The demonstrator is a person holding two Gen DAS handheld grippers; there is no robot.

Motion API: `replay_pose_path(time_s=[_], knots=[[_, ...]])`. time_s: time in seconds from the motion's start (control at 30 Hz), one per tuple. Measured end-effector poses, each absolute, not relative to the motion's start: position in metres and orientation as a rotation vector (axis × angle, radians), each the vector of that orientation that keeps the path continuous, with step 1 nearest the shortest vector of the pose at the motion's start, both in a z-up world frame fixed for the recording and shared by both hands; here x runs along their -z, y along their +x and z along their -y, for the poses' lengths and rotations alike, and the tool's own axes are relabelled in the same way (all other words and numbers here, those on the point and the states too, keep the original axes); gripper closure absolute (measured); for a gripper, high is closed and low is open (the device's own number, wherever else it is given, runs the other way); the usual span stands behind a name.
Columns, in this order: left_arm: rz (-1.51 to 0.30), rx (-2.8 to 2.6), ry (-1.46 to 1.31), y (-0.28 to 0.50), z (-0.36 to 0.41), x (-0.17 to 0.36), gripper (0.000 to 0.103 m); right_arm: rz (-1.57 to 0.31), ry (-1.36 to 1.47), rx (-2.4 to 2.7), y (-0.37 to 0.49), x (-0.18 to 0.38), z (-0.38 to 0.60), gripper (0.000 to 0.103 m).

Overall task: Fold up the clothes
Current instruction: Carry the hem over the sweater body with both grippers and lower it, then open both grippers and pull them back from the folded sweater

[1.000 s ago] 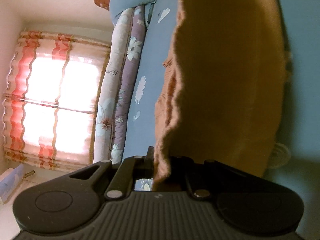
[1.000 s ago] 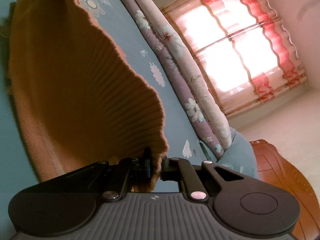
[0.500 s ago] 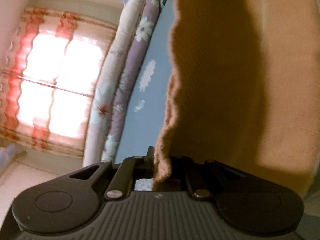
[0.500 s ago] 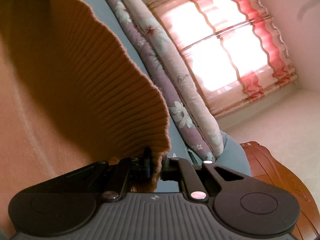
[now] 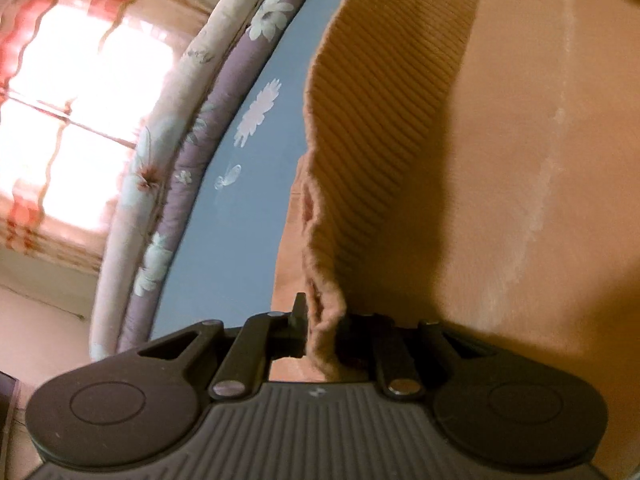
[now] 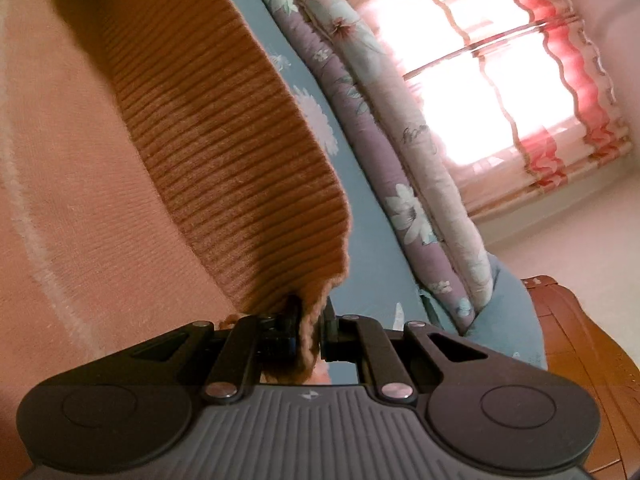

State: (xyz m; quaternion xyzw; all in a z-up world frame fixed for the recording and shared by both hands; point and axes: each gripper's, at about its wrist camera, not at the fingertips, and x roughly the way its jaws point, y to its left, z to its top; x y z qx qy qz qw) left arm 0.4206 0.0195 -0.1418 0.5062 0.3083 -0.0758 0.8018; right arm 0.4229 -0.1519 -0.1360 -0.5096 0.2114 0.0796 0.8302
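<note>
An orange-brown knitted sweater [image 5: 500, 152] fills the right of the left wrist view, its ribbed hem [image 5: 360, 128] curling over the smooth body. My left gripper [image 5: 322, 320] is shut on that ribbed edge. In the right wrist view the same sweater [image 6: 80, 160] covers the left side, with the ribbed hem [image 6: 232, 152] folded over it. My right gripper [image 6: 310, 328] is shut on the hem's corner. The sweater lies over a blue floral bedsheet [image 5: 224, 208].
A rolled floral quilt [image 5: 168, 160] in lilac and cream runs along the bed's far side, also visible as the quilt [image 6: 400, 152]. Behind it a bright window with red-striped curtains [image 6: 520, 80]. A wooden bed frame [image 6: 580, 340] shows at lower right.
Both grippers have carried the ribbed hem down over the sweater body, much closer to it. The fabric now fills more of each view; both grips unchanged.
</note>
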Motion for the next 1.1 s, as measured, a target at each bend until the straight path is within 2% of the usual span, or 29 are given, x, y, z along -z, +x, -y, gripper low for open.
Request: replay_pose_path(time_s=[0.03, 0.1, 0.13, 0.17, 0.23, 0.3, 0.37, 0.43, 0.6, 0.67, 1.1], knots=[[-0.668, 0.166, 1.059, 0.422, -0.019, 0.138, 0.088, -0.449, -1.074, -0.170, 0.424, 0.136, 0.152, 0.087], [-0.681, 0.173, 1.005, 0.425, -0.019, 0.131, 0.076, -0.448, -1.056, -0.158, 0.425, 0.134, 0.152, 0.076], [-0.687, 0.172, 0.963, 0.428, -0.026, 0.126, 0.072, -0.440, -1.047, -0.151, 0.424, 0.133, 0.152, 0.065], [-0.694, 0.171, 0.920, 0.431, -0.032, 0.121, 0.064, -0.430, -1.038, -0.143, 0.424, 0.131, 0.153, 0.051], [-0.721, 0.183, 0.781, 0.439, -0.048, 0.108, 0.061, -0.420, -1.015, -0.136, 0.427, 0.125, 0.156, 0.038], [-0.739, 0.200, 0.625, 0.445, -0.062, 0.093, 0.060, -0.437, -0.968, -0.147, 0.432, 0.117, 0.162, 0.036], [-0.743, 0.196, 0.497, 0.445, -0.077, 0.083, 0.057, -0.467, -0.907, -0.167, 0.436, 0.109, 0.171, 0.030], [-0.749, 0.173, 0.399, 0.456, -0.094, 0.077, 0.055, -0.496, -0.845, -0.187, 0.440, 0.101, 0.179, 0.029], [-0.745, 0.094, 0.424, 0.457, -0.109, 0.078, 0.055, -0.567, -0.653, -0.226, 0.450, 0.081, 0.209, 0.027], [-0.740, 0.087, 0.456, 0.448, -0.109, 0.079, 0.055, -0.610, -0.541, -0.245, 0.453, 0.075, 0.224, 0.023], [-0.728, 0.167, 0.405, 0.374, -0.105, 0.087, 0.054, -0.750, -0.084, -0.350, 0.490, 0.066, 0.273, 0.020]])
